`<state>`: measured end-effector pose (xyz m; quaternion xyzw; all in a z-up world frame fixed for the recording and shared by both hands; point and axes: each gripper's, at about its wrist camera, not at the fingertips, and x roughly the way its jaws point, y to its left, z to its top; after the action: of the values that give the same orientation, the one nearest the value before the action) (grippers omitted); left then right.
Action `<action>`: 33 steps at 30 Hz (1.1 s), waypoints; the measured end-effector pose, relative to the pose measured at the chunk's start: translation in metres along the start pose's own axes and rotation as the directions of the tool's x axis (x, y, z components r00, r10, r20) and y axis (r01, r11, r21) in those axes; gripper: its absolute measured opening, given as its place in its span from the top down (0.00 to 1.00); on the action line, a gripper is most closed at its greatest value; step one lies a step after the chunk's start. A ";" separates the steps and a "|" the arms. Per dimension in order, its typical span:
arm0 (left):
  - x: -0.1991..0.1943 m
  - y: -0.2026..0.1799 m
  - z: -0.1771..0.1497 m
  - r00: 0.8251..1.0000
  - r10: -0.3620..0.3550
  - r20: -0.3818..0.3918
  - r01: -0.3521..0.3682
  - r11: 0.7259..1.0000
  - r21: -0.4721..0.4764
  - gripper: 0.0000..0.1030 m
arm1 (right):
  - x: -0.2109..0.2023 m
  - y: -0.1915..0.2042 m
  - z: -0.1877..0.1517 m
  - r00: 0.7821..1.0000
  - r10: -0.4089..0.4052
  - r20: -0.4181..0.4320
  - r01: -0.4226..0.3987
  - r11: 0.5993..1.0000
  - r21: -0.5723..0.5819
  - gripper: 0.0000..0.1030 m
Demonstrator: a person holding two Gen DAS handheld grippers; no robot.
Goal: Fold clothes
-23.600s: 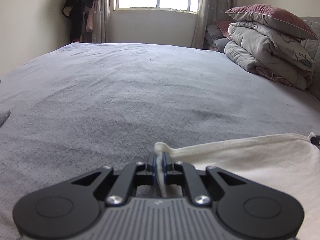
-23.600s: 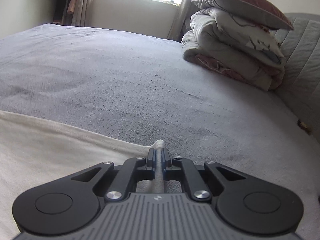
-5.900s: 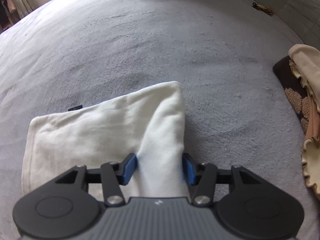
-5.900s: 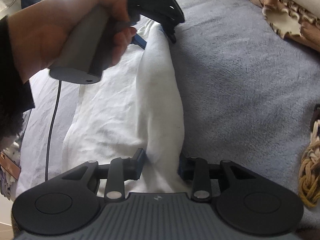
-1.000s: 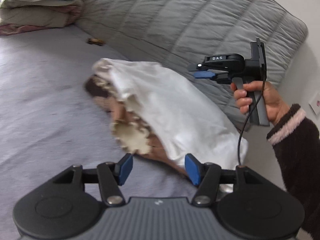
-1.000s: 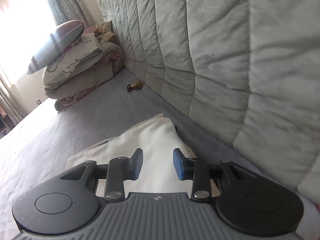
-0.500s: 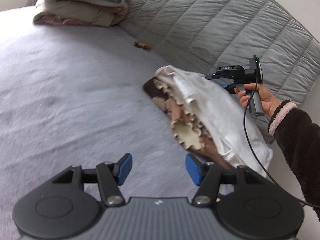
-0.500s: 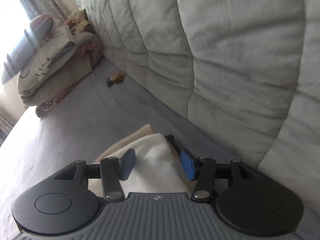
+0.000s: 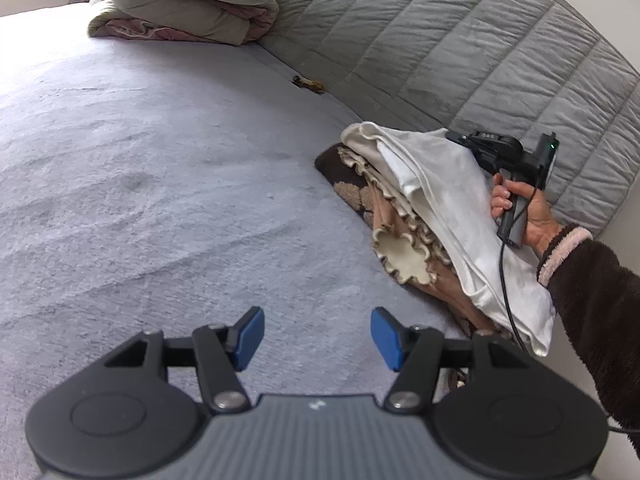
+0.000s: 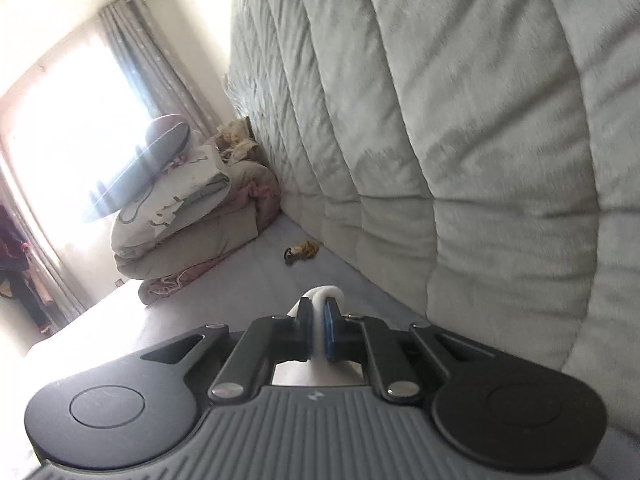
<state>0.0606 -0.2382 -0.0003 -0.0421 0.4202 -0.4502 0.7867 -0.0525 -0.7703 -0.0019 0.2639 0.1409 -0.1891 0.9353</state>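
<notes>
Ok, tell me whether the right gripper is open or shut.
Shut. In the right wrist view the right gripper has its blue pads pressed together on a pinch of the white garment.

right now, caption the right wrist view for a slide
Right tongs pinch a fold of white cloth beside the quilted headboard.

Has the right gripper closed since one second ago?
Yes. The right gripper, open a second ago, now pinches the white garment, and sits lower against the quilted headboard.

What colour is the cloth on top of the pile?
White cloth; clearest in the left wrist view.
</notes>
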 end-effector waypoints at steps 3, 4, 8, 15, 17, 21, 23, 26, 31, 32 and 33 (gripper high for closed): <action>-0.002 0.005 -0.001 1.000 0.008 0.009 -0.008 1.000 -0.021 0.41 | 0.021 0.001 -0.002 0.993 -0.089 -0.082 0.087 0.996 -0.034 0.86; -0.003 0.006 -0.001 1.000 0.008 0.011 -0.008 1.000 -0.028 0.41 | 0.028 0.002 -0.004 0.986 -0.128 -0.107 0.123 0.991 -0.051 0.83; -0.012 0.005 -0.001 1.000 0.001 0.024 0.000 0.999 -0.041 0.41 | 0.031 0.011 -0.007 0.969 -0.224 -0.100 0.214 0.971 -0.105 0.70; -0.042 0.003 -0.001 0.998 0.003 0.060 0.000 0.999 -0.041 0.41 | -0.022 0.041 0.008 0.978 -0.206 -0.019 0.200 0.964 -0.173 0.57; -0.051 0.004 -0.004 0.998 0.010 0.069 -0.006 0.999 -0.054 0.41 | -0.036 0.043 0.005 0.983 -0.182 -0.031 0.173 0.965 -0.196 0.57; -0.072 0.007 -0.011 0.996 0.015 0.087 -0.007 0.996 -0.087 0.41 | -0.060 0.047 -0.010 0.982 -0.178 -0.066 0.157 0.957 -0.245 0.57; -0.084 0.007 -0.016 0.995 0.025 0.098 -0.016 0.996 -0.089 0.41 | -0.070 0.047 -0.020 0.981 -0.175 -0.088 0.149 0.957 -0.248 0.57; -0.103 0.008 -0.023 0.992 0.048 0.115 -0.038 0.995 -0.088 0.41 | -0.085 0.049 -0.036 0.975 -0.189 -0.115 0.153 0.952 -0.267 0.57; -0.133 0.014 -0.037 0.987 0.083 0.135 -0.071 0.993 -0.093 0.41 | -0.116 0.055 -0.061 0.972 -0.189 -0.138 0.142 0.944 -0.297 0.57; -0.138 0.016 -0.040 0.987 0.090 0.137 -0.077 0.992 -0.095 0.41 | -0.122 0.055 -0.066 0.971 -0.190 -0.144 0.140 0.943 -0.302 0.57; -0.144 0.018 -0.044 0.986 0.096 0.138 -0.083 0.992 -0.098 0.41 | -0.128 0.056 -0.071 0.970 -0.193 -0.150 0.141 0.942 -0.306 0.57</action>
<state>0.0076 -0.1065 0.0532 -0.0912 0.3846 -0.3905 0.8314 -0.1539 -0.6515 0.0106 0.1252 0.2721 -0.2208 0.9282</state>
